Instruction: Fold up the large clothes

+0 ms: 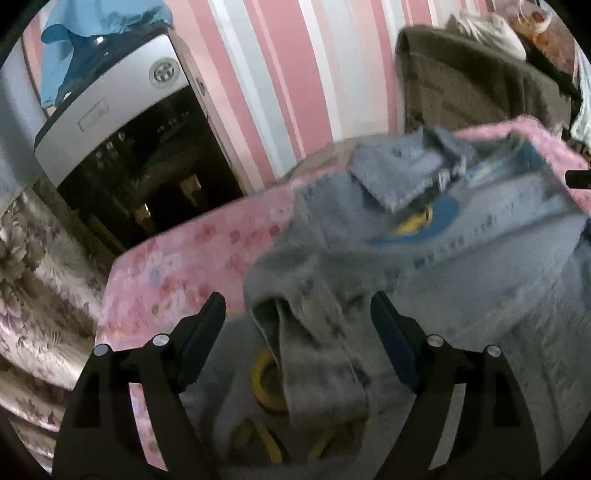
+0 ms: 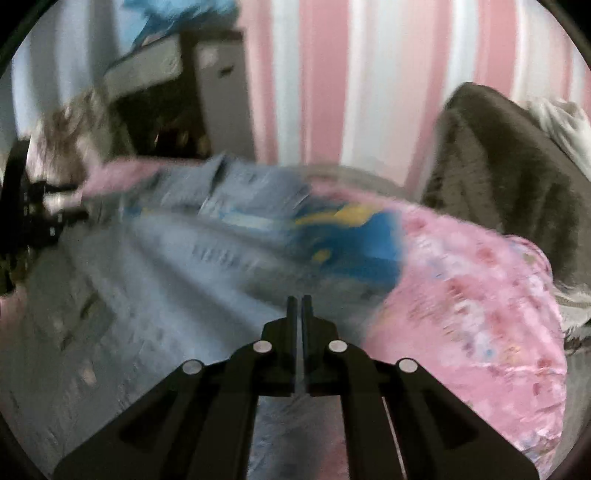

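Observation:
A grey-blue collared shirt with a blue and yellow print lies spread on a pink floral sheet. Its collar points toward the wall. My left gripper is open just over the shirt's near left part. A folded-over sleeve lies between its fingers, and the pads do not press it. In the blurred right wrist view the shirt fills the left and middle, with the pink sheet on the right. My right gripper is shut above the shirt, with nothing seen between its fingers.
A dark cabinet with a silver top stands at the back left, and a blue cloth lies on it. A dark olive cloth is draped at the back right by the pink-striped wall. Floral fabric lies left of the sheet's edge.

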Demonstrator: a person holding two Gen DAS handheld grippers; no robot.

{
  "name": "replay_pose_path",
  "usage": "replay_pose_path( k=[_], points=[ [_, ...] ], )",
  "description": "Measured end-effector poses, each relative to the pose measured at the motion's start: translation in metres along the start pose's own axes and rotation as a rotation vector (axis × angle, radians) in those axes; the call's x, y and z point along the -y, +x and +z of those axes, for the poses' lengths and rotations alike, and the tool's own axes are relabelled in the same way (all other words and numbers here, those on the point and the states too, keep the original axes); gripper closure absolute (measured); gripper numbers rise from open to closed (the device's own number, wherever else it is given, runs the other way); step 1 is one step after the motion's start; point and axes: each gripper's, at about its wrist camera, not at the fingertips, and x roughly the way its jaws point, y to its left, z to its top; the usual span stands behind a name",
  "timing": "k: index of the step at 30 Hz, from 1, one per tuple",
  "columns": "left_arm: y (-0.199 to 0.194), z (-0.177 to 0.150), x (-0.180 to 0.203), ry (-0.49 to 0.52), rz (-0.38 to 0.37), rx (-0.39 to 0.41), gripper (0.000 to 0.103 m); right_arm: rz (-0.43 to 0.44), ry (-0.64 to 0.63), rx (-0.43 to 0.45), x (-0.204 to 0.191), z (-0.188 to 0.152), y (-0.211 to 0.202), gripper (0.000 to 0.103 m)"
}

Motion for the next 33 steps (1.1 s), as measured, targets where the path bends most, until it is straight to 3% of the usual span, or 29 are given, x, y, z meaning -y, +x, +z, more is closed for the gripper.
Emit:
replay_pose_path(
  k=[2,4,9,11,12,13,18,23,29,33],
  points=[
    [0.015,-0.009,0.003,0.012,0.005,-0.050,0.030,-0.036,-0.046,-0.049,-0.009,-0.010,0.015,0.100],
    [0.028,-0.017,0.004,0.014,0.006,-0.079,0.029,-0.067,-0.074,-0.082,-0.012,-0.020,0.030,0.101],
    [0.012,-0.014,-0.001,-0.026,0.002,-0.043,0.029,-0.033,-0.050,-0.056,-0.013,-0.016,0.012,0.094],
    [-0.008,-0.015,-0.008,-0.040,0.024,0.000,0.022,0.005,-0.042,-0.017,-0.016,-0.013,-0.005,0.061],
    [-0.019,-0.016,-0.012,-0.048,0.038,0.022,0.019,0.017,-0.047,0.013,-0.024,-0.011,-0.018,0.040],
    [-0.029,-0.018,-0.017,-0.058,0.051,0.045,0.013,0.026,-0.056,0.040,-0.033,-0.010,-0.029,0.038],
    [-0.068,-0.044,-0.041,-0.077,0.136,0.083,0.007,0.168,-0.089,0.032,-0.083,-0.002,-0.044,0.038],
    [-0.068,-0.082,-0.065,-0.106,0.221,0.034,0.007,0.240,-0.135,-0.033,-0.135,-0.005,-0.024,0.038],
    [-0.072,-0.113,-0.083,-0.164,0.231,0.053,0.007,0.303,-0.155,-0.081,-0.182,-0.010,-0.003,0.038],
    [-0.072,-0.126,-0.096,-0.221,0.203,0.053,0.004,0.359,-0.102,-0.104,-0.200,-0.007,0.013,0.039]
  ],
)
